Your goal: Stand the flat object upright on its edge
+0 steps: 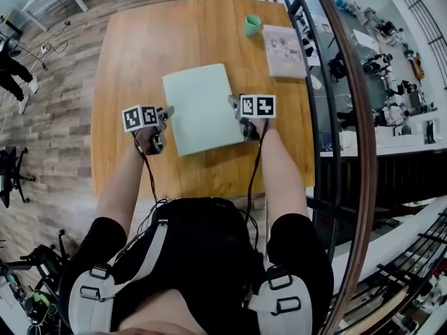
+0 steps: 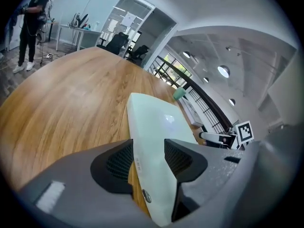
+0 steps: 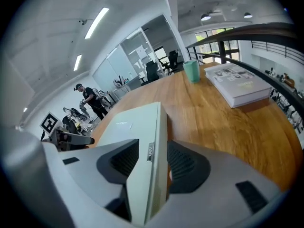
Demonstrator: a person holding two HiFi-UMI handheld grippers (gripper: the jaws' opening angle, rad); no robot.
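A pale green flat slab (image 1: 202,108) lies in the middle of the wooden table (image 1: 133,61). My left gripper (image 1: 166,114) is at the slab's left edge and my right gripper (image 1: 234,103) at its right edge. In the left gripper view the slab (image 2: 156,122) runs between the jaws of the left gripper (image 2: 148,158), which stand wide around its edge. In the right gripper view the slab's (image 3: 133,122) thin side, with a small port, sits between the spread jaws of the right gripper (image 3: 153,158). I see no pad pressing on it.
A green cup (image 1: 252,25) and a thick white book (image 1: 283,49) stand at the table's far right corner. A railing (image 1: 349,117) runs along the table's right side. A person (image 2: 31,23) stands far off beyond the table.
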